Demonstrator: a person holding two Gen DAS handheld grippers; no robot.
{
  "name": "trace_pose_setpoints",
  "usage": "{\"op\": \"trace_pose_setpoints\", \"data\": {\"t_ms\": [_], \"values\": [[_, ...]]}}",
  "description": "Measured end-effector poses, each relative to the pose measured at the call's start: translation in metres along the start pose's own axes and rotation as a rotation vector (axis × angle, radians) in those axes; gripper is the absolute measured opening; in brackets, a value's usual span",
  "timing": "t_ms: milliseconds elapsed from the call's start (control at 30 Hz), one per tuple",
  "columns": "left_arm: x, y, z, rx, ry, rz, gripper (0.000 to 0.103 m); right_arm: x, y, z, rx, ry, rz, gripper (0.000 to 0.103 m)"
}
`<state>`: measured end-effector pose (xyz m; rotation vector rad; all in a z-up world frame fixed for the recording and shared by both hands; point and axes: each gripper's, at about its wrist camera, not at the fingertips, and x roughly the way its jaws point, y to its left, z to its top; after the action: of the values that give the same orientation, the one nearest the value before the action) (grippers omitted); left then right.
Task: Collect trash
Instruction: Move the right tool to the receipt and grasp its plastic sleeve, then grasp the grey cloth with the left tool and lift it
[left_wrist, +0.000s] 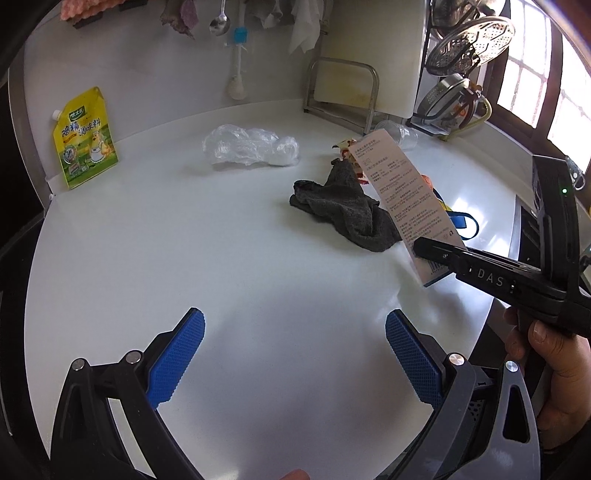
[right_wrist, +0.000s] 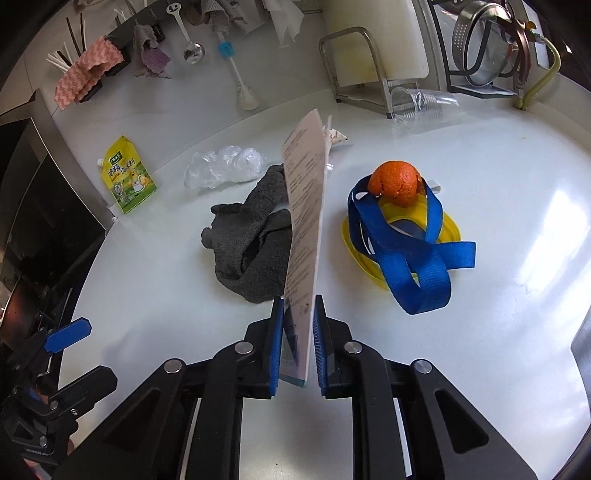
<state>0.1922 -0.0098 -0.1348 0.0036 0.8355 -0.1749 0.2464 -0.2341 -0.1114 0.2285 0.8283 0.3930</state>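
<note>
While your right gripper clamps its blue pads on the lower end of the flat printed carton, the carton stands on edge above the white counter. Its long axis runs away from you toward twelve o'clock in the right wrist view, the free end tipped up and leaning slightly to one o'clock. You see mostly its printed side face; the thin edge faces the camera. From the left wrist view the same carton rises from the right gripper toward eleven o'clock, text side showing.

Just beside the carton at nine o'clock lies a crumpled dark grey cloth, partly hidden behind it. At three o'clock sits a yellow lid with a blue strap looped over it and an orange peel resting on top. Beyond the cloth, at eleven o'clock, a clear plastic bag lies crumpled, and farther at ten o'clock a yellow seasoning pouch leans at the wall. A clear plastic cup lies on its side at one o'clock near the metal rack.

Your left gripper hovers over bare counter with its jaws spread wide and nothing between them, well apart from the carton.
</note>
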Motion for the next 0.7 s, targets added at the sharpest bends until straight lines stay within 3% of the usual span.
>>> {"op": "trace_pose_setpoints", "data": {"t_ms": [333,700], "values": [[0.016,-0.016,0.023,0.007,-0.026,-0.025,0.096,-0.056,-0.006,0.018,-0.008,-0.156,0.005,0.011],[0.068,-0.051,0.065,0.048,0.005,0.000,0.095,-0.081,-0.032,0.012,0.024,-0.204,0.000,0.011]]}}
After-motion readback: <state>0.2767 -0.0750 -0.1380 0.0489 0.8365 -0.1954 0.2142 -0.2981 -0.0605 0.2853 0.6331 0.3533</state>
